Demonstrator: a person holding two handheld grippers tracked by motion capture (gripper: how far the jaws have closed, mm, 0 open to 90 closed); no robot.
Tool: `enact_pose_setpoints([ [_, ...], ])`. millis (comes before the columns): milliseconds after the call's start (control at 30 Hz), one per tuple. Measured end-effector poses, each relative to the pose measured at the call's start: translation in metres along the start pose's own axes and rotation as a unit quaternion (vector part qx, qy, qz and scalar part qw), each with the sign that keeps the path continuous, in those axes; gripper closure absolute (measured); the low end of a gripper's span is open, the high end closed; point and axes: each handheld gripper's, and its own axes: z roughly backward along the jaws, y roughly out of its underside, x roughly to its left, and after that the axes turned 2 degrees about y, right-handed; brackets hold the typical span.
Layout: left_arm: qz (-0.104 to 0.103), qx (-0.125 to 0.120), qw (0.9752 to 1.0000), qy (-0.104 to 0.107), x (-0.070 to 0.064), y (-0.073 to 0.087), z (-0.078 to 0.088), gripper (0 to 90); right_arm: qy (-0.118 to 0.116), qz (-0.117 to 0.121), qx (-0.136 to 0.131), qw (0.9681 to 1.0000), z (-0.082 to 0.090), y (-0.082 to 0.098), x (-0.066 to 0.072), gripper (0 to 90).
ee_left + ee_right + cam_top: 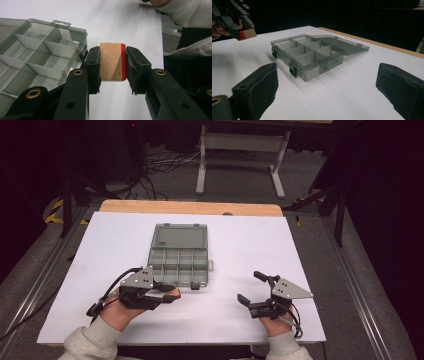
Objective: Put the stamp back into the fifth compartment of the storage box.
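Flanking open organiser box (pixel 178 256), bare white table (pixel 250 250)

White table top (pixel 250 245), open grey compartment box (pixel 178 254) lying on it, lid flat

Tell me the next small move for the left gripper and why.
Probably carry the block over the open organizer box and stop above a compartment. The left gripper is shut on the block and sits just off the box's near corner. The lid lies flat open, and the compartments look empty. The right gripper is open and off to the side.
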Motion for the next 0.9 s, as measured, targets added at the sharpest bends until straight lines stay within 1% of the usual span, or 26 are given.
enact_pose_setpoints([
  [267, 0.009, -0.014, 0.9996, -0.021, 0.003, 0.001, 0.008, 65.7, 0.001, 0.0, 0.001, 1.0, 0.0, 0.0, 0.0, 4.9],
  [333, 0.014, -0.018, 0.9993, -0.029, 0.004, 0.001, 0.01, 65.7, 0.002, 0.001, 0.001, 1.0, 0.001, 0.0, 0.0, 4.9],
  [400, 0.015, -0.019, 0.9992, -0.031, 0.005, 0.001, 0.011, 65.7, 0.004, 0.003, -0.001, 1.0, 0.002, 0.0, 0.001, 4.9],
  [433, 0.02, -0.024, 0.9988, -0.037, 0.006, 0.002, 0.013, 65.7, 0.005, 0.003, -0.002, 1.0, 0.003, 0.0, 0.001, 4.9],
  [533, 0.022, -0.025, 0.9986, -0.042, 0.008, 0.002, 0.015, 65.7, 0.006, 0.003, -0.002, 1.0, 0.004, 0.0, 0.001, 4.9],
  [633, 0.027, -0.03, 0.9977, -0.055, 0.011, 0.003, 0.019, 65.7, 0.007, 0.001, -0.002, 1.0, 0.005, 0.0, 0.001, 4.9],
  [667, 0.027, -0.03, 0.9977, -0.055, 0.011, 0.003, 0.019, 65.7, 0.008, 0.001, -0.002, 1.0, 0.005, 0.0, 0.001, 4.9],
  [700, 0.03, -0.034, 0.9969, -0.065, 0.013, 0.004, 0.02, 65.7, 0.008, 0.0, -0.002, 1.0, 0.006, 0.0, 0.001, 4.9],
  [733, 0.032, -0.033, 0.9965, -0.07, 0.013, 0.004, 0.021, 65.7, 0.009, 0.001, -0.002, 1.0, 0.006, 0.0, 0.001, 4.9],
  [767, 0.032, -0.033, 0.9965, -0.07, 0.013, 0.004, 0.021, 65.7, 0.009, 0.001, -0.001, 1.0, 0.006, 0.0, 0.001, 4.9],
  [833, 0.033, -0.034, 0.9956, -0.08, 0.015, 0.005, 0.022, 65.7, 0.009, 0.001, -0.001, 1.0, 0.006, 0.0, 0.001, 4.9],
  [900, 0.038, -0.038, 0.9949, -0.085, 0.017, 0.006, 0.023, 65.7, 0.009, 0.001, -0.002, 1.0, 0.006, 0.0, 0.001, 4.9],
])
